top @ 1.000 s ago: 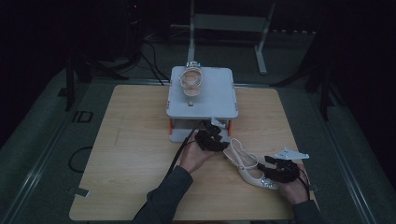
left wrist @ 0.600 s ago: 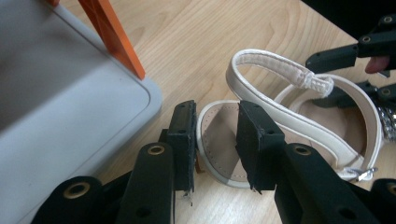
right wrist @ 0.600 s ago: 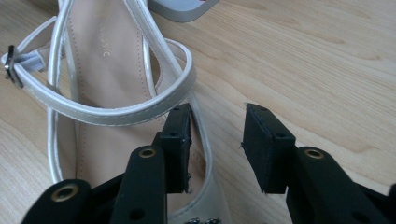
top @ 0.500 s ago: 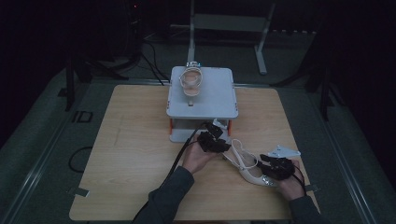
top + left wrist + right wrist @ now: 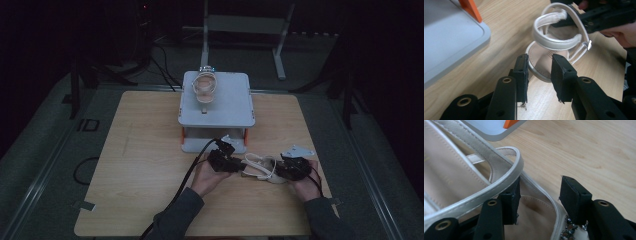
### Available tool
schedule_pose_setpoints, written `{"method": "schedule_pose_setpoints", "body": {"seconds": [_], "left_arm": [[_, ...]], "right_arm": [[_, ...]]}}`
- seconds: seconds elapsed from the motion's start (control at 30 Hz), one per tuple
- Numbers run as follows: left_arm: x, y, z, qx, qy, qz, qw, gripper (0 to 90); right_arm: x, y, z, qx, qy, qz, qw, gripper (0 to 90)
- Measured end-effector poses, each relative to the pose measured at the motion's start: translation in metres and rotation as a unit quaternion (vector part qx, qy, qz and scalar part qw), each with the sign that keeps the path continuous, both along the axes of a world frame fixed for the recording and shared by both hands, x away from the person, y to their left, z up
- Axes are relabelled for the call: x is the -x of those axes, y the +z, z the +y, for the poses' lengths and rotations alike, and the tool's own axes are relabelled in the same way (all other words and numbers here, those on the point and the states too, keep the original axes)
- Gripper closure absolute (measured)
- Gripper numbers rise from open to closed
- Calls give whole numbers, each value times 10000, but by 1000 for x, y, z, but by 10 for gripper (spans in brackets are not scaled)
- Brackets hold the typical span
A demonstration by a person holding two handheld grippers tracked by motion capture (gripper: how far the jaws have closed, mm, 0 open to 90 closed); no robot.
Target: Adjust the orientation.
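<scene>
A pale silver strappy sandal (image 5: pixel 259 167) lies on the wooden table (image 5: pixel 140 165) between my two grippers. My left gripper (image 5: pixel 234 163) is open, and the sandal's heel end (image 5: pixel 541 71) sits just past its fingertips (image 5: pixel 539 60). From the other side, my right gripper (image 5: pixel 281 169) is open at the sandal's toe end. One of its fingers (image 5: pixel 511 195) is tucked under a strap (image 5: pixel 474 192) inside the shoe, and the shoe's side rim runs between the jaws. Small stones (image 5: pixel 570 230) decorate the toe. The right gripper (image 5: pixel 599 17) reaches into the ankle strap loop (image 5: pixel 559 42).
A grey raised stand (image 5: pixel 230 107) with orange posts (image 5: pixel 470 8) rises just behind the grippers, with a second sandal (image 5: pixel 204 86) on top. Cables trail from the left gripper toward the front edge. The floor around the table is dark, and a metal frame stands behind it.
My right gripper has moved left and slightly away from me onto the sandal's toe end. The sandal has swung from diagonal to nearly level. The left gripper has barely shifted.
</scene>
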State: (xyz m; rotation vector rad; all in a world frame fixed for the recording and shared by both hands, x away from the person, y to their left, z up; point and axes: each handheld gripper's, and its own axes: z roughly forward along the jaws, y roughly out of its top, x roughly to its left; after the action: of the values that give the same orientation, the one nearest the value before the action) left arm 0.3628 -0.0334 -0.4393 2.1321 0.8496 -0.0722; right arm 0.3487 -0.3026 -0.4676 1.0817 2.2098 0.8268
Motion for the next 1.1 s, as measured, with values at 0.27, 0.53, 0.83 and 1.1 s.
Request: {"method": "schedule_pose_setpoints", "body": {"seconds": [0.27,0.53,0.83,1.1], "left_arm": [[6,-2,-4,131,-113,90,9998,655],[9,-2,-8,130,-173,75,9997,654],[12,-2,-9,119,-181,10,9998,640],[13,-3,-9,132,-158,12,9998,642]], "right_arm": [[-13,4,4,505,102,-105,9986,428],[-16,7,0,534,-7,-123,9985,327],[16,19,-33,-342,-356,-215,9985,396],[42,5,-45,-482,-569,60,9972,481]]}}
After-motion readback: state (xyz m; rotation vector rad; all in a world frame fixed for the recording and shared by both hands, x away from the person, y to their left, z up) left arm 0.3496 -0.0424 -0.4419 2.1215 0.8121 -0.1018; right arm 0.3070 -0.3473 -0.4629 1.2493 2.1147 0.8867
